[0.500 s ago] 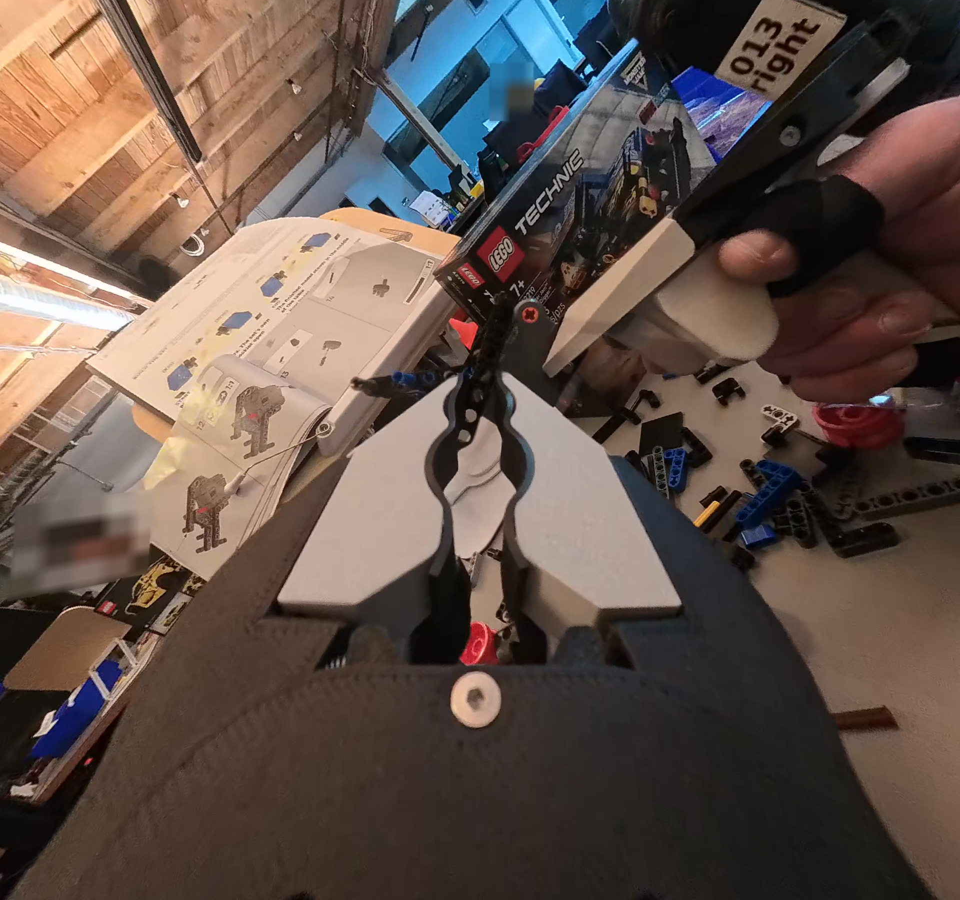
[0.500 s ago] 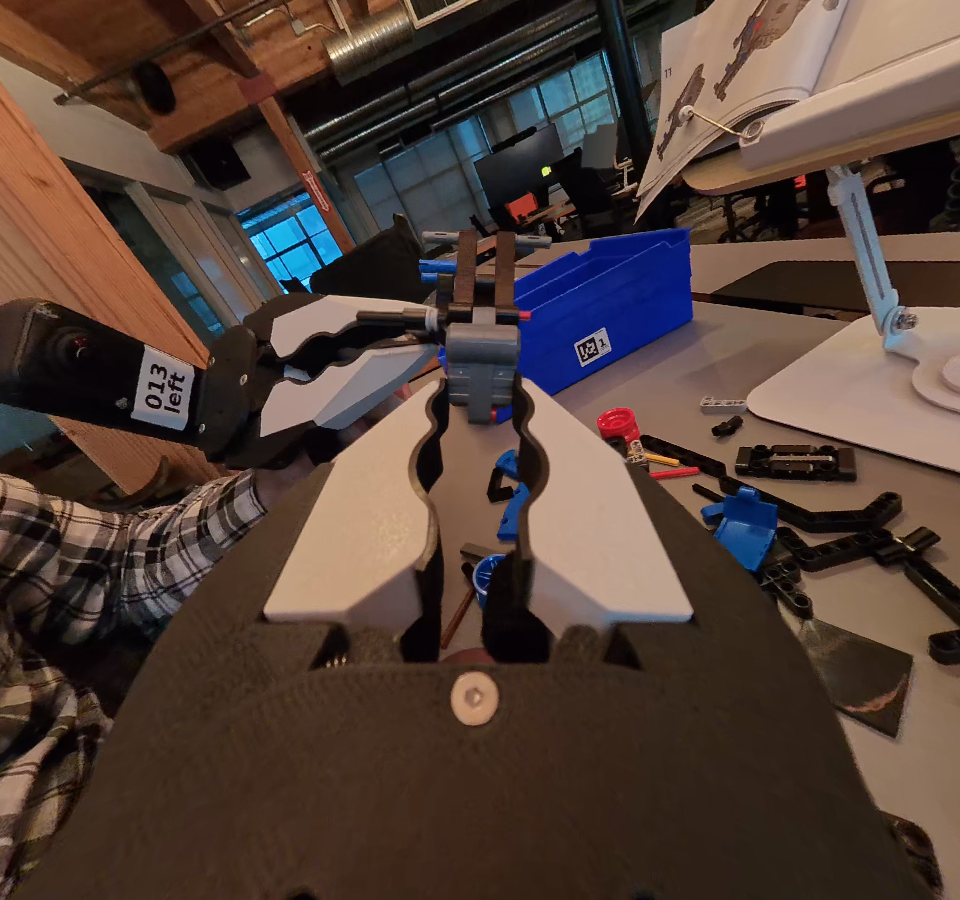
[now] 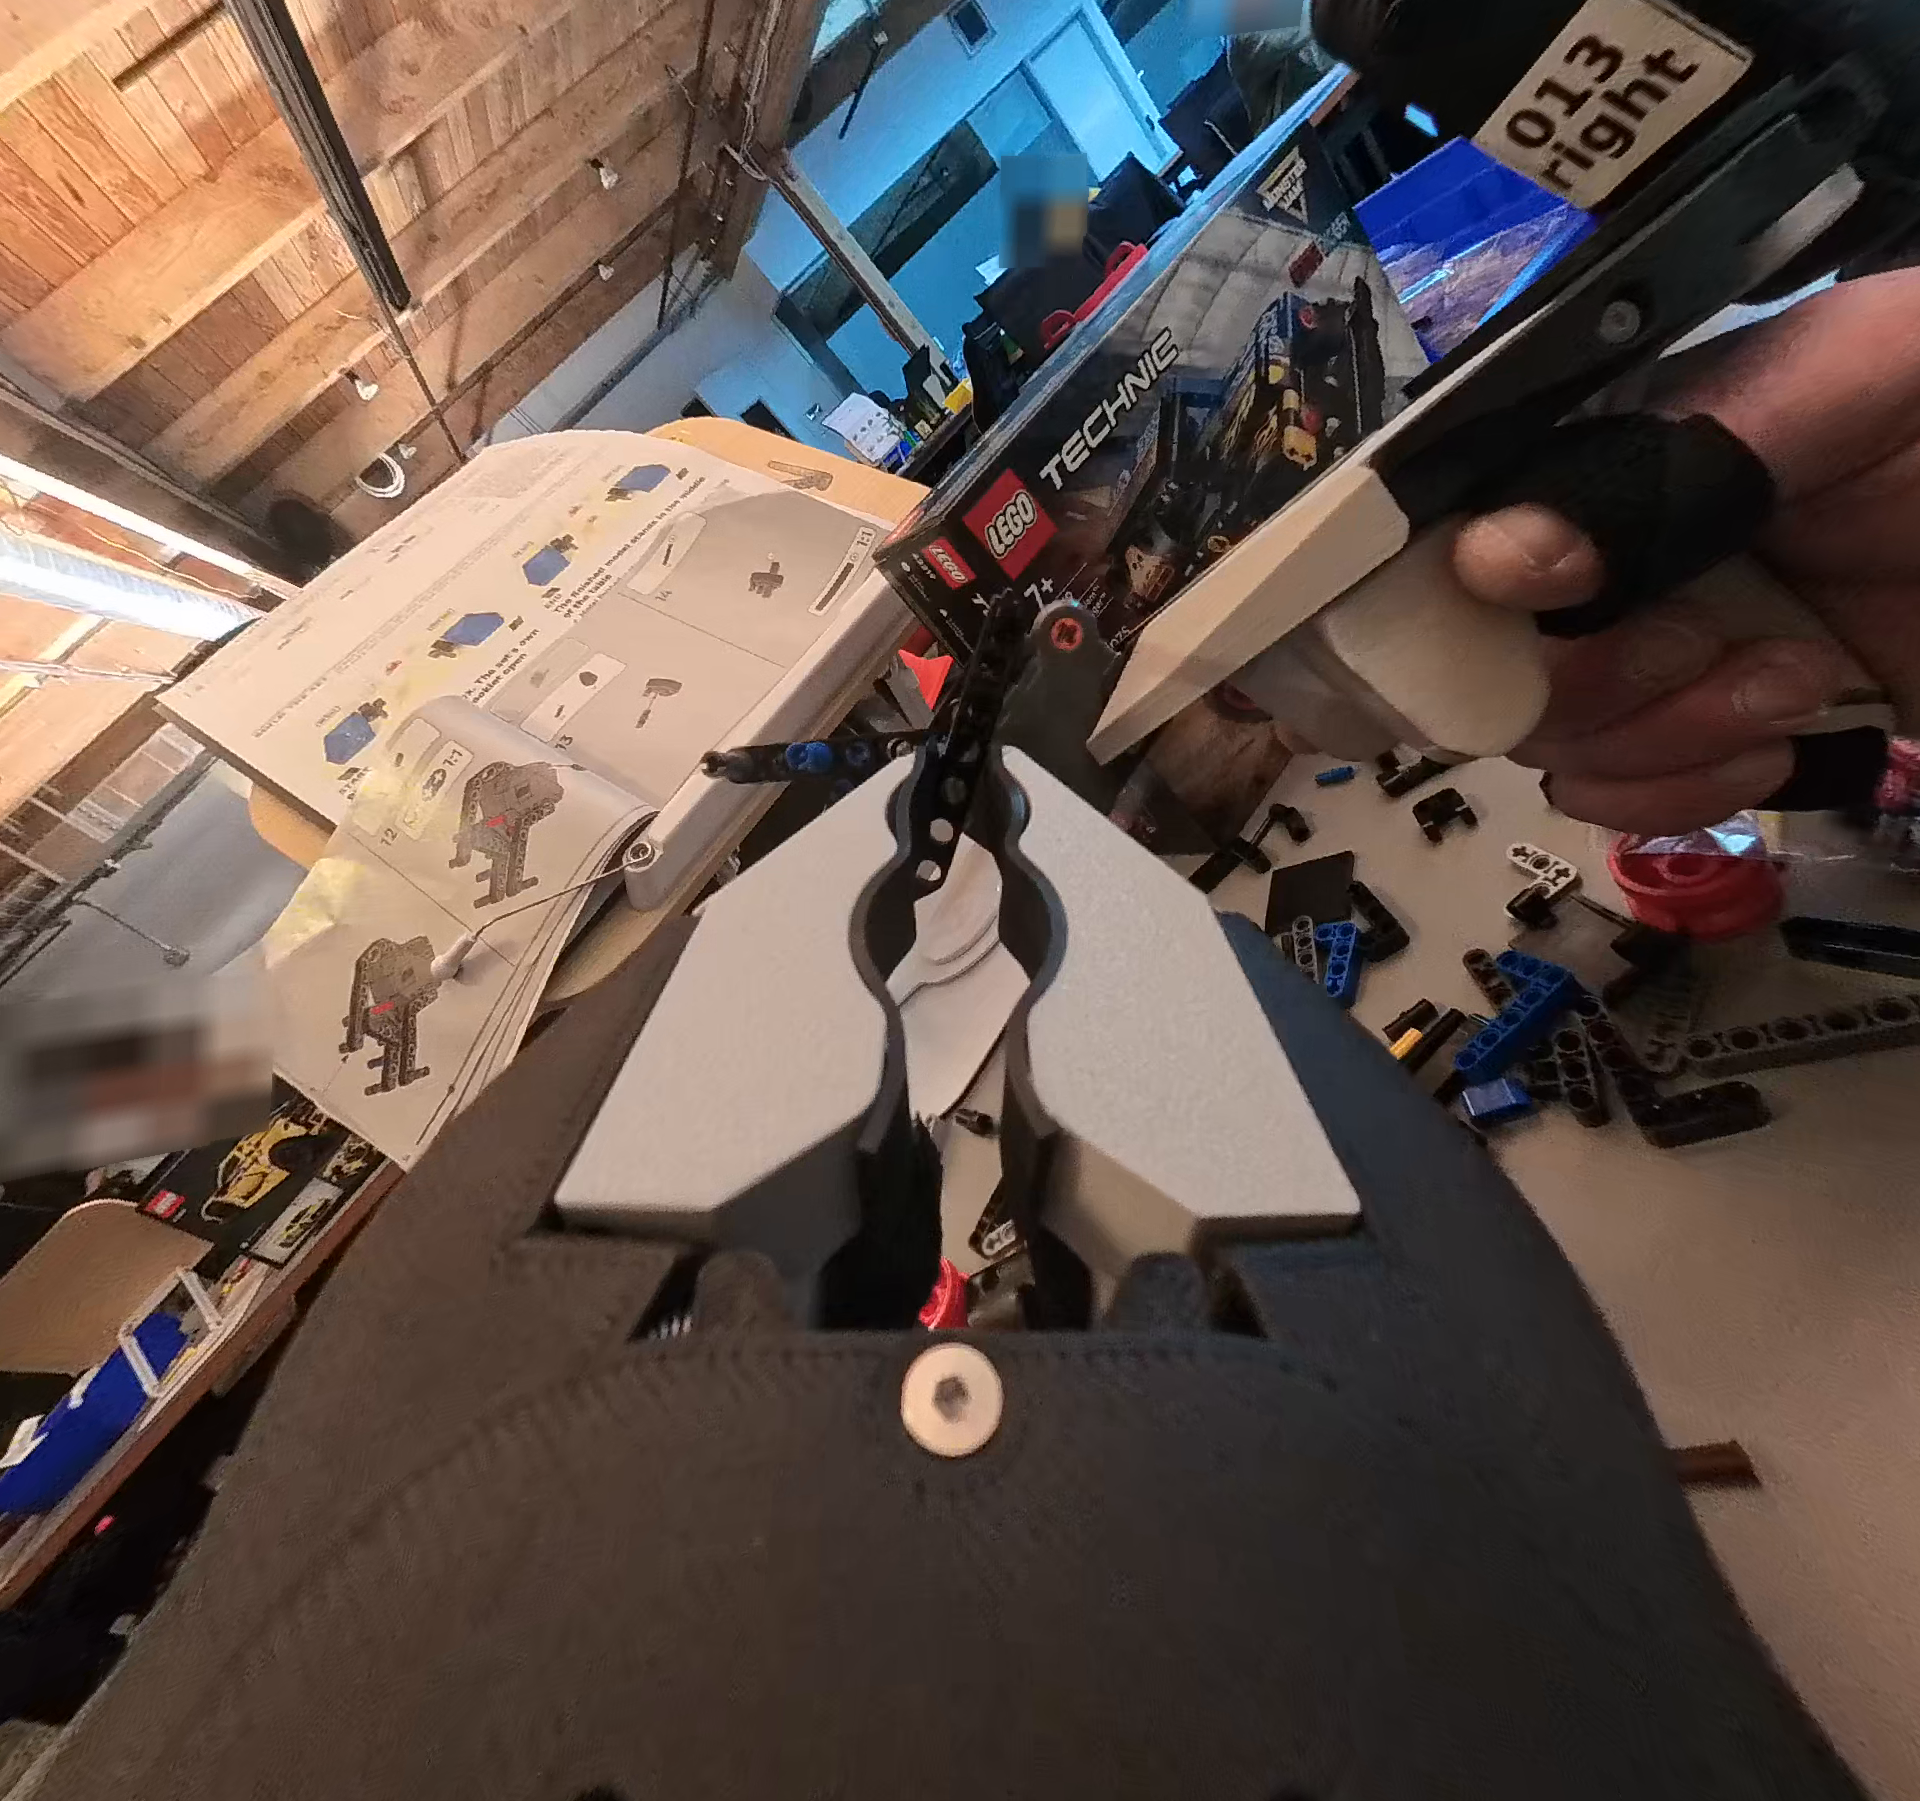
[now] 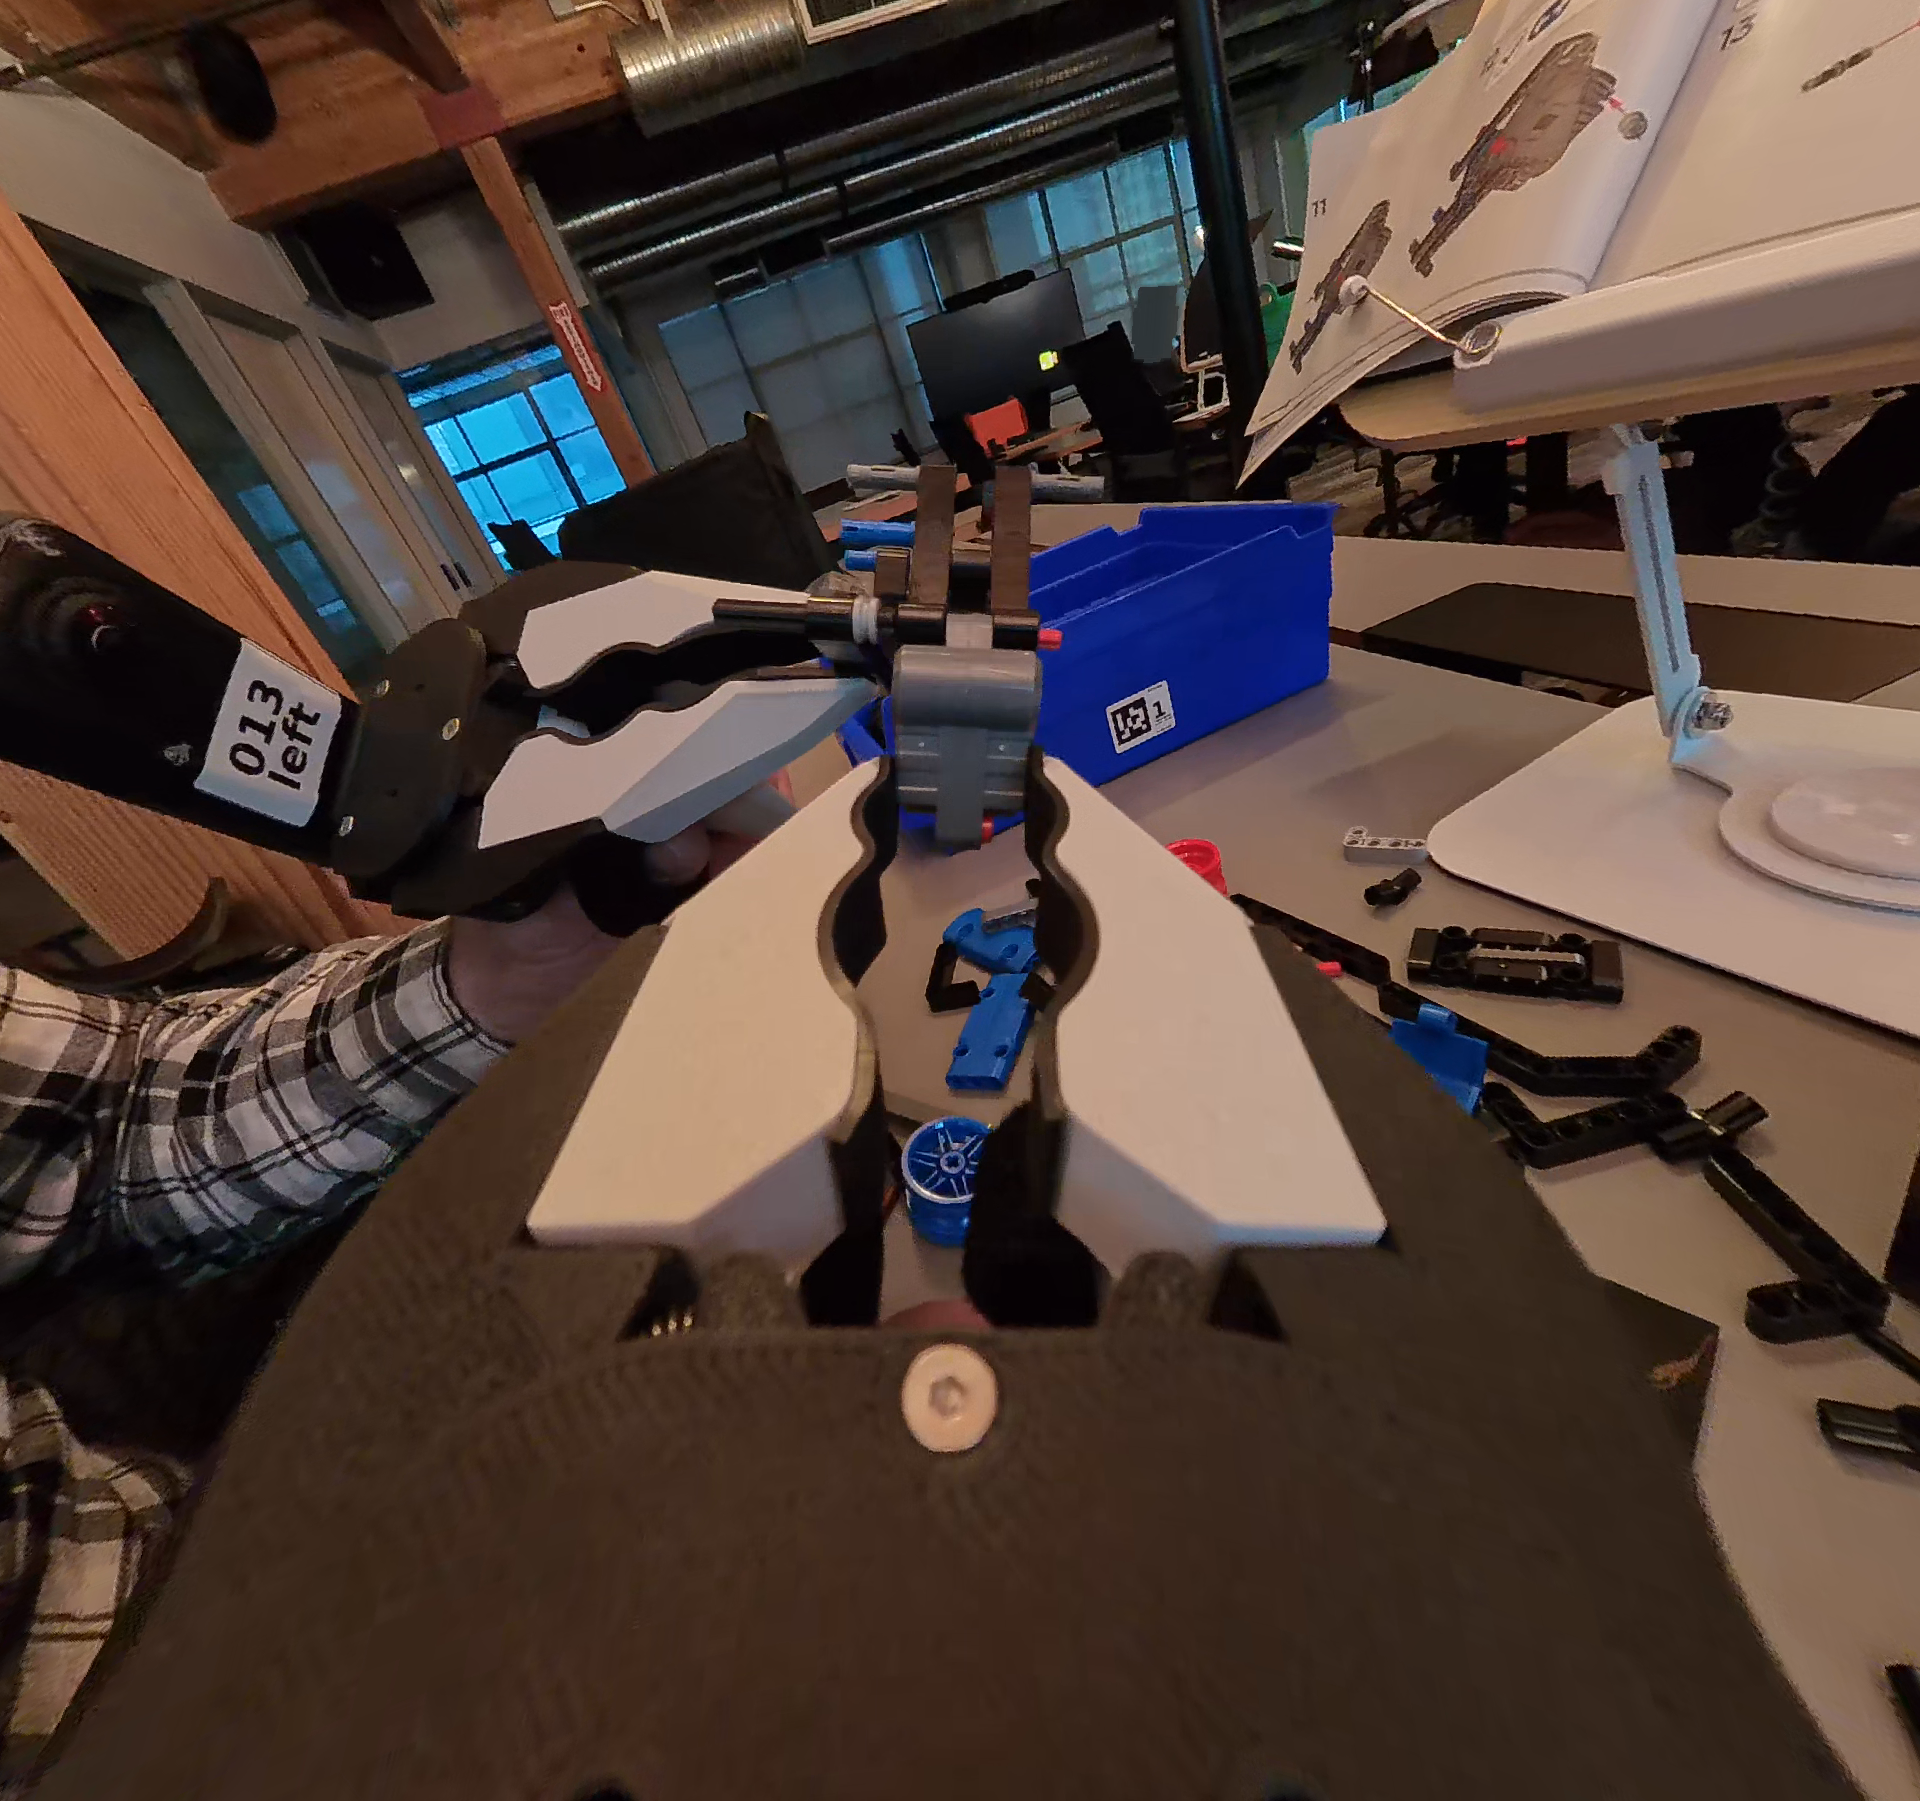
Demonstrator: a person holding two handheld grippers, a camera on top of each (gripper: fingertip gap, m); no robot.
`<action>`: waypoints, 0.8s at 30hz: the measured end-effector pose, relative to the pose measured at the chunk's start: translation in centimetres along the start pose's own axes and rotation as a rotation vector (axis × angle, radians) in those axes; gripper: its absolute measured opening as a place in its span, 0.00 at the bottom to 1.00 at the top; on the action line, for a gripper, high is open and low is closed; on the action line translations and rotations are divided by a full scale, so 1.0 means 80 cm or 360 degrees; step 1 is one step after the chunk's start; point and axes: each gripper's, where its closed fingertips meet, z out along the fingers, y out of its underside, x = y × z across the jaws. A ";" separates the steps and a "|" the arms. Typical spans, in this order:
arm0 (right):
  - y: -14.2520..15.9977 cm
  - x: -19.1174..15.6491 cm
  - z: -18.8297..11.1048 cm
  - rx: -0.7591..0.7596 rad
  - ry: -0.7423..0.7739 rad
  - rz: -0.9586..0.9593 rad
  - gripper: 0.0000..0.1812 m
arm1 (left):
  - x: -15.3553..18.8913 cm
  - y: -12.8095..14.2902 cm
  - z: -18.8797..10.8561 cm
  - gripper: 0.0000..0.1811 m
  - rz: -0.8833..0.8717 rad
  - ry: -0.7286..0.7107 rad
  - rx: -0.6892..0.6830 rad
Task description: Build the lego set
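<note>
Over a grey table [image 4: 1351, 775] strewn with pieces, the right gripper [image 4: 961, 775] clamps a grey-and-black Lego assembly [image 4: 964, 702] upright; the left gripper [image 4: 831, 650], reaching in level from the left, pinches its black axle [image 4: 779, 611]

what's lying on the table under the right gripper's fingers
Through the gap between the right gripper fingers: a blue angled piece with a black piece against it, and nearer, a blue wheel rim. The fingers cover whatever lies beside them.

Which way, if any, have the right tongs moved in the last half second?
No: the right tongs still hold the model just below the toy box.
</note>
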 end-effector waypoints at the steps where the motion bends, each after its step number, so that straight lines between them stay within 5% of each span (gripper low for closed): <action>1: 0.000 0.000 0.000 0.0001 0.0000 -0.0002 0.12 | 0.000 -0.001 0.000 0.04 -0.0001 -0.0004 0.0002; 24: -0.002 -0.005 -0.001 0.0030 -0.0119 0.0126 0.13 | -0.003 -0.010 0.002 0.04 0.0007 -0.0030 0.0026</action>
